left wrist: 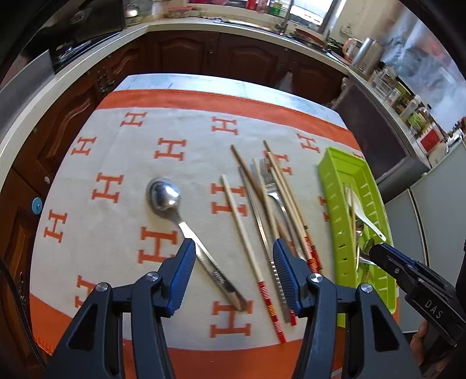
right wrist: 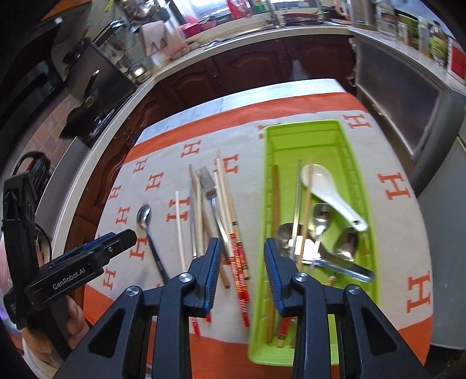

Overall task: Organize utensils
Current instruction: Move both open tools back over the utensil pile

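On the white cloth with orange H letters lies a metal spoon (left wrist: 164, 194), bowl away from me. My left gripper (left wrist: 236, 256) hovers open over its handle and a red-tipped chopstick (left wrist: 244, 245), gripping nothing. To the right lies a loose pile of chopsticks and a fork (left wrist: 269, 186). A lime green tray (right wrist: 303, 124) holds a white ceramic spoon (right wrist: 332, 189), metal spoons (right wrist: 346, 242) and chopsticks (right wrist: 275, 204). My right gripper (right wrist: 241, 250) is open and empty above the tray's left wall and the red chopstick ends; its tip (left wrist: 369, 245) shows over the tray.
Dark wood cabinets and a pale countertop (left wrist: 204, 24) wrap around the far side of the table. A grey fridge (right wrist: 407, 96) stands to the right. The left gripper (right wrist: 122, 236) and a hand (right wrist: 72, 315) show at the left of the right wrist view.
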Demonstrator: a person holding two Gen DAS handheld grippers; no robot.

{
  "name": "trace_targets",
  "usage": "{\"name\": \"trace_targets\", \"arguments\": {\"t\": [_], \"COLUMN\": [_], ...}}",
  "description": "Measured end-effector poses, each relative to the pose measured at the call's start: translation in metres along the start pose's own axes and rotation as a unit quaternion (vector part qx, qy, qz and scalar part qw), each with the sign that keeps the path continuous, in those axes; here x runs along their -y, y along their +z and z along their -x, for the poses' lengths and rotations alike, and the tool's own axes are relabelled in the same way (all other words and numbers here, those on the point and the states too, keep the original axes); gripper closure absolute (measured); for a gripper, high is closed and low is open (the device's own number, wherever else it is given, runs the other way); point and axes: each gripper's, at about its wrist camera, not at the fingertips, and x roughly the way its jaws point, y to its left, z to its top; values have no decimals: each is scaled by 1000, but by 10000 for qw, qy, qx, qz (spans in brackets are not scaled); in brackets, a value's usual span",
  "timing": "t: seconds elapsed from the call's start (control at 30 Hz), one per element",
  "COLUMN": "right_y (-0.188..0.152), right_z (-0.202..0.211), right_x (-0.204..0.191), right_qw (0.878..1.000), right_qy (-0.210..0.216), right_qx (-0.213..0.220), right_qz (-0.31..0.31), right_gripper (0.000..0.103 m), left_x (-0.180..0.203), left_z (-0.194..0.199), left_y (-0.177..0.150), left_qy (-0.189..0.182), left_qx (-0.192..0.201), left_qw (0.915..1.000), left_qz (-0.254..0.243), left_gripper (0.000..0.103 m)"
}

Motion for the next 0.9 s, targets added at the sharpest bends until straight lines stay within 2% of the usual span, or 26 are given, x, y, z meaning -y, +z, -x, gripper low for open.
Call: {"name": "trace_targets", "arguments": {"t": [0.13, 0.2, 0.3, 0.5, 0.73, 0.9], "right_y": [4, 8, 10, 3, -3, -3], "right_z": [-18, -29, -50, -89, -123, -129], "right_x": [-26, -39, -54, -72, -71, -74], "right_qw": [9993, 9984, 9969, 9933, 9909, 9898], "right_qy": [225, 309, 404, 267, -79, -238], "right_qx": [-176, -258, -397, -672, -869, -786], "right_qz": [255, 389, 553, 897, 1023, 1166], "right_gripper": [84, 85, 87, 88, 88, 88], "left_x": [-18, -25, -31, -49, -61, -63], "left_z": [-4, -7, -9, -17, -29, -35], "left_y": [-2, -2, -3, -7, -10, -9], "left_qy": [-81, -151, -204, -274, -360, -409], "left_qx": [25, 13, 5, -51, -188, -254], "left_qw": [9999, 9998, 9997, 9991, 9984, 9980], "left_qz": [62, 94, 165, 312, 405, 418], "left_gripper": [51, 57, 57, 57, 57, 57]}}
